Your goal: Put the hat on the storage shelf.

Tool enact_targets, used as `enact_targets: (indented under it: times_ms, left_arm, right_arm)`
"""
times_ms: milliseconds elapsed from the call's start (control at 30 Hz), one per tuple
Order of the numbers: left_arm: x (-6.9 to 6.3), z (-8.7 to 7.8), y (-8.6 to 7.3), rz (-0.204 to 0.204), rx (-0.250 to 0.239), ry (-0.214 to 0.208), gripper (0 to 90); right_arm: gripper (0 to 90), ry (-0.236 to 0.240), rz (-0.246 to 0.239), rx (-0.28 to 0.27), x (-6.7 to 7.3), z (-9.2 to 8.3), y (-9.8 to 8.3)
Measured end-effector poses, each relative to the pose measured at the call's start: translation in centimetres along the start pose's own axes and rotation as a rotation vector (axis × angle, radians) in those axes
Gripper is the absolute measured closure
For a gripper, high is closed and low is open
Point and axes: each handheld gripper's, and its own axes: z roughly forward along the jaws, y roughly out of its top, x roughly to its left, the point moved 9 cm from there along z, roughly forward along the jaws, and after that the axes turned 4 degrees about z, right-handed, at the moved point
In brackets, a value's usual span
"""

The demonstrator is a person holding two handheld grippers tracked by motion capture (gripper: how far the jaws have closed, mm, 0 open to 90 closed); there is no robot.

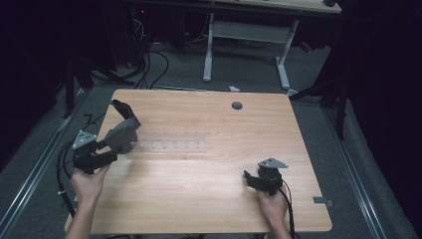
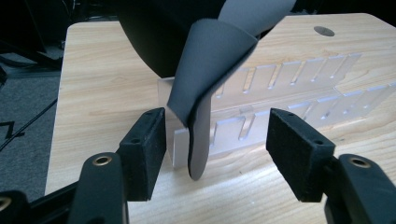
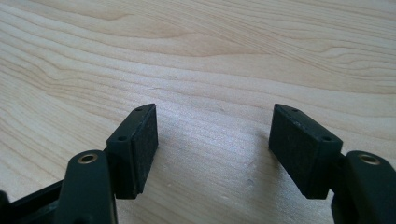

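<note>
Left of the table [image 1: 199, 179], the left hand-held gripper [image 2: 217, 144] had its jaws spread wide apart, clasping nothing. Between its pads [image 2: 152, 140], though touching neither, hung the lower edge of a grey flexible sheet [image 2: 210, 79], curled over and drooping down onto the near end of a clear plastic rack [image 2: 299, 93] with a row of slots. In the high view the sheet [image 1: 122, 134] sat at the rack's [image 1: 171, 146] left end, just ahead of that gripper [image 1: 110, 148]. Near the table's right front, well apart from the rack, the right hand-held gripper [image 3: 212, 149] was likewise released, jaws wide over bare wood.
</note>
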Motion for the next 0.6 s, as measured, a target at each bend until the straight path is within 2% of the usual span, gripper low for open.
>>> enact_targets:
  times_ms: [267, 400, 600]
  left_arm:
    - [0.2, -2.2, -0.5, -0.017, -0.008, -0.005, 38.6]
    - [0.0, -2.7, -0.7, -0.021, -0.011, -0.010, 38.7]
    - [-1.1, -3.3, -1.7, -0.012, -0.002, -0.034, 38.4]
  right_arm:
    - [33.1, 0.000, 0.000, 0.000, 0.0, 0.0, 0.0]
    - [33.1, 0.000, 0.000, 0.000, 0.0, 0.0, 0.0]
    - [33.1, 0.000, 0.000, 0.000, 0.0, 0.0, 0.0]
